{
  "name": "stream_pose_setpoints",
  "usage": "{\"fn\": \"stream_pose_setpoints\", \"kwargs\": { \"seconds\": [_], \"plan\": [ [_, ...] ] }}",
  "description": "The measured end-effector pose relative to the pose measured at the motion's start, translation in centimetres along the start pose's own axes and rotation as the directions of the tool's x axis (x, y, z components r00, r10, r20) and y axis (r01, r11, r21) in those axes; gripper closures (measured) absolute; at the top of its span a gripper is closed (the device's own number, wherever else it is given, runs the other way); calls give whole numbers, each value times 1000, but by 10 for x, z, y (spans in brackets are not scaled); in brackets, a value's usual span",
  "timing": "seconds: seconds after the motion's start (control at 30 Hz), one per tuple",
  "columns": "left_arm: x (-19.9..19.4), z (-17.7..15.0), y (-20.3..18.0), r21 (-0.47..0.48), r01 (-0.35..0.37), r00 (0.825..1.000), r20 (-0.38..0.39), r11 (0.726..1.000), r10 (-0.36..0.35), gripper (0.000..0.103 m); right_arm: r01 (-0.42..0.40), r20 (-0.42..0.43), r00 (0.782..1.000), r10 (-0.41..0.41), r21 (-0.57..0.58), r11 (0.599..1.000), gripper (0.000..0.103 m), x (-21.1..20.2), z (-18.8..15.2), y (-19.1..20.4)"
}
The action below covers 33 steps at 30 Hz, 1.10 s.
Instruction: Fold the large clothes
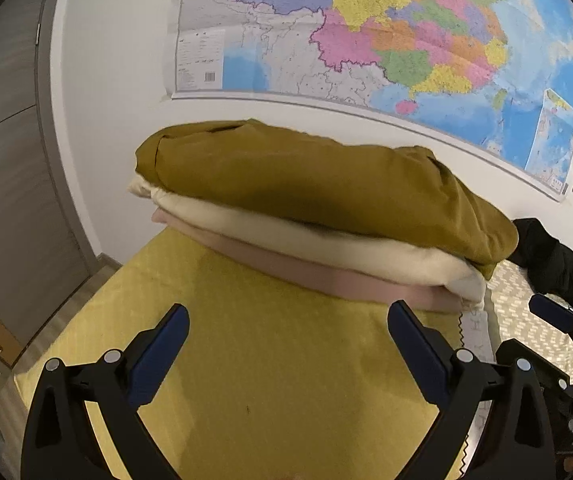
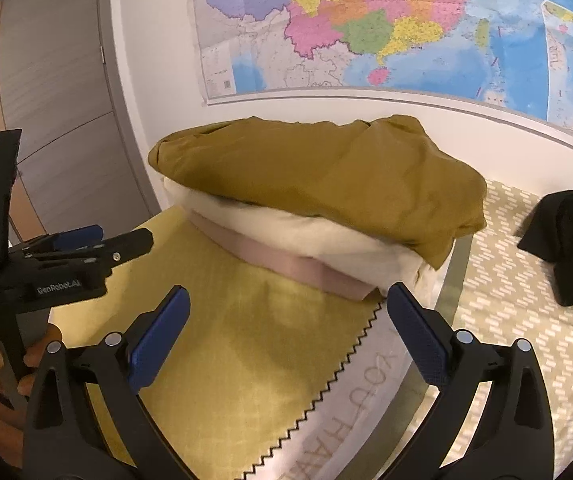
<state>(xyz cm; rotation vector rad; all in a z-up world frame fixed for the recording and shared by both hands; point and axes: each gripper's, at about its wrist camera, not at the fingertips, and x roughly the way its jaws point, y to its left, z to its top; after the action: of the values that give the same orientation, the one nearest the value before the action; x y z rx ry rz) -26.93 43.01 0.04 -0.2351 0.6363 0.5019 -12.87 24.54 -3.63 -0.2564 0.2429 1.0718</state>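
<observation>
A folded stack lies on a yellow cloth [image 1: 266,360]: a mustard garment [image 1: 326,184] on top, a cream one [image 1: 326,248] under it, a pink one [image 1: 326,280] at the bottom. My left gripper [image 1: 288,316] is open just short of the stack, with only the cloth between its blue pads. In the right wrist view the same mustard garment [image 2: 318,172], cream layer [image 2: 306,232] and pink layer [image 2: 286,264] sit ahead. My right gripper [image 2: 289,300] stands wide open before the stack's near right corner, holding nothing. A hand holds the left gripper [image 2: 122,240] at the left.
A crumpled black garment [image 2: 566,240] lies on the patterned bedspread [image 2: 506,320] to the right. The yellow cloth's zigzag edge meets a white lettered strip [image 2: 358,392]. A map [image 1: 406,32] hangs on the wall behind. A grey door [image 1: 6,160] stands at the left.
</observation>
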Motion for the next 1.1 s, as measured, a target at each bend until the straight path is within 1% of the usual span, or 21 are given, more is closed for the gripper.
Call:
{"fn": "stream_pose_setpoints", "kwargs": {
  "seconds": [0.13, 0.23, 0.33, 0.43, 0.63, 1.1],
  "plan": [
    [-1, -11, -6, 7, -3, 1000, -18, 1000, 3, 7, 7, -10, 1000, -7, 12, 1000, 6, -4, -11, 3],
    [-3, -19, -13, 40, -13, 1000, -18, 999, 14, 7, 10, -8, 1000, -10, 13, 1000, 6, -7, -18, 6],
    [-5, -23, -16, 41, 0, 1000, -26, 999, 1, 7, 17, -3, 1000, -17, 14, 1000, 6, -12, -22, 6],
    [-10, -25, -18, 57, -19, 1000, -8, 998, 20, 7, 17, 4, 1000, -17, 26, 1000, 6, -15, -23, 5],
    [-18, -26, -21, 69, -34, 999, 16, 997, 32, 7, 11, 12, 1000, -11, 23, 1000, 6, -20, -25, 8],
    [-25, -29, -27, 86, -55, 998, 32, 995, 53, 7, 10, 14, 1000, -11, 25, 1000, 6, -27, -28, 12]
  ]
}}
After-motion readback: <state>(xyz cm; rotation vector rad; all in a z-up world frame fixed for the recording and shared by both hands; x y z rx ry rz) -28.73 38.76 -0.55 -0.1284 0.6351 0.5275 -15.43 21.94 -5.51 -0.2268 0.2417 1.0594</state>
